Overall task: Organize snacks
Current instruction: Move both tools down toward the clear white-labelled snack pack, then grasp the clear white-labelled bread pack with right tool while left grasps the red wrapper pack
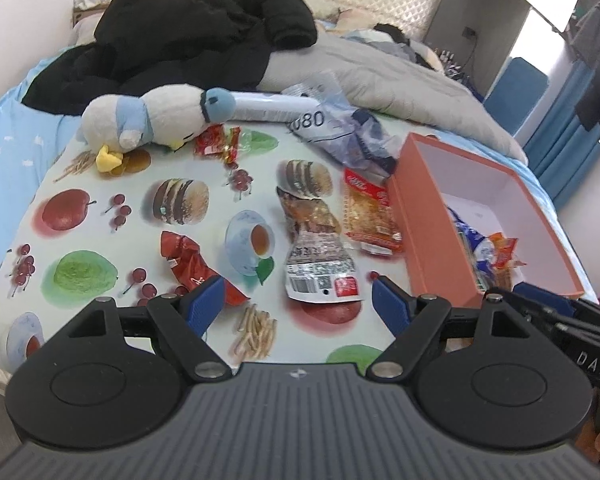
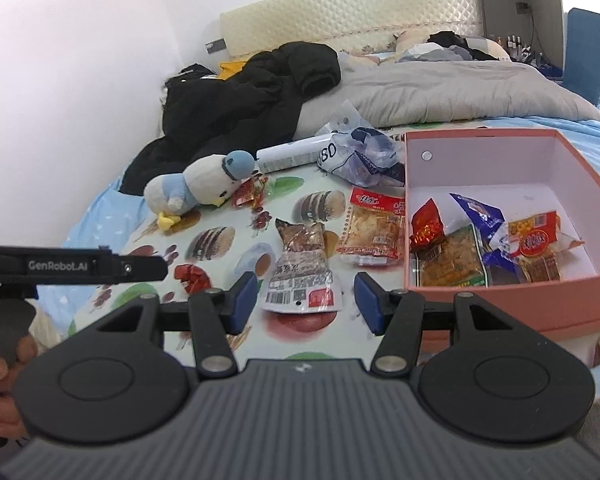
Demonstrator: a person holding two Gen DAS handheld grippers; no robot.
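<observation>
Snack packets lie on a food-print cloth [image 1: 100, 184] on the bed. A clear-and-white meat snack packet [image 1: 318, 256] [image 2: 300, 268] lies just ahead of both grippers. An orange cracker packet [image 1: 370, 212] [image 2: 374, 228] lies beside the pink box [image 1: 428, 224] [image 2: 512, 300], which holds several snacks [image 2: 488, 244]. A crumpled red packet [image 1: 192, 264] [image 2: 192, 276] sits at the left and small red packets [image 1: 216, 142] [image 2: 250, 194] lie by the plush. My left gripper [image 1: 298, 304] is open and empty. My right gripper [image 2: 306, 300] is open and empty, and also shows in the left wrist view [image 1: 560, 312].
A plush duck [image 1: 156, 118] [image 2: 202, 184], a white tube [image 1: 274, 106] [image 2: 292, 156] and a crumpled plastic bag [image 1: 352, 136] [image 2: 364, 156] lie at the cloth's far edge. A black jacket [image 1: 180, 40] [image 2: 244, 96] and grey duvet [image 1: 380, 76] lie behind.
</observation>
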